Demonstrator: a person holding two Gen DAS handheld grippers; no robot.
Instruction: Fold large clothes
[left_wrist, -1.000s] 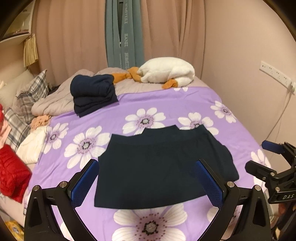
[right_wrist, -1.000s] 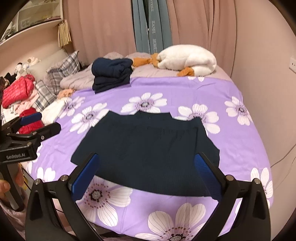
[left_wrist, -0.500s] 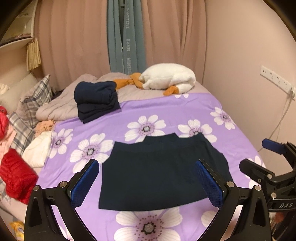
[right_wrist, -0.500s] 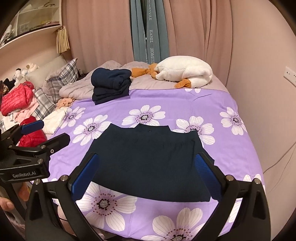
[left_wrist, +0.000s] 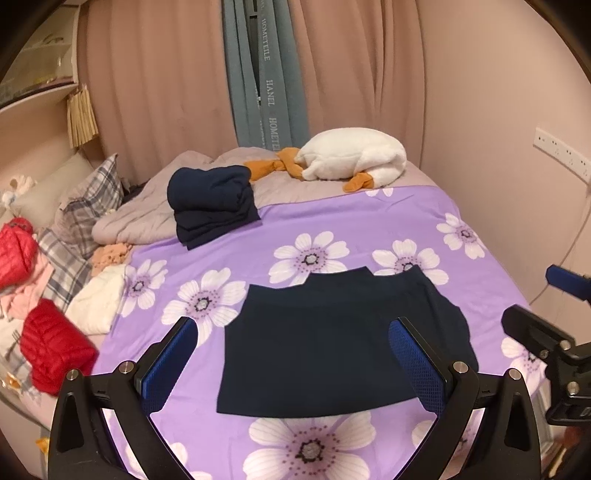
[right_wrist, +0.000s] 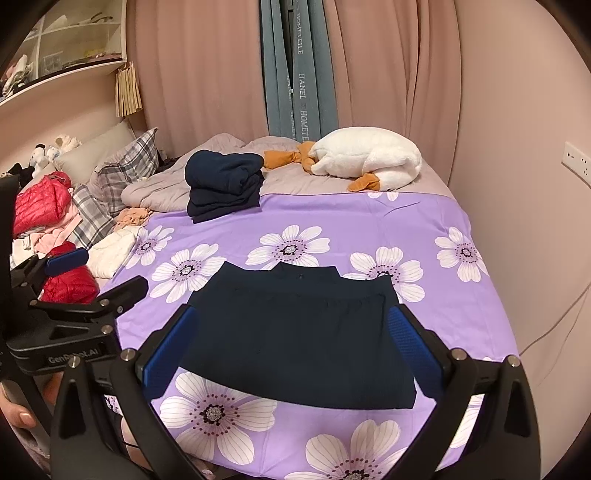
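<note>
Dark navy garment (left_wrist: 328, 343) is lying flat on the near part of the purple floral bedspread (left_wrist: 351, 221). Left gripper (left_wrist: 295, 365) and right gripper (right_wrist: 291, 354) are hovering above its near edge, fingers spread apart, gripping nothing. Folded navy stack (left_wrist: 212, 205) is sitting far left.

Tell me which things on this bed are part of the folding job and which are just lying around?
Part of the job:
- flat dark navy garment spread on the purple flowered bedsheet
- stack of folded navy clothes
- left gripper and right gripper, both open

Just lying about:
- white plush goose
- red puffer jacket
- plaid pillow
</note>
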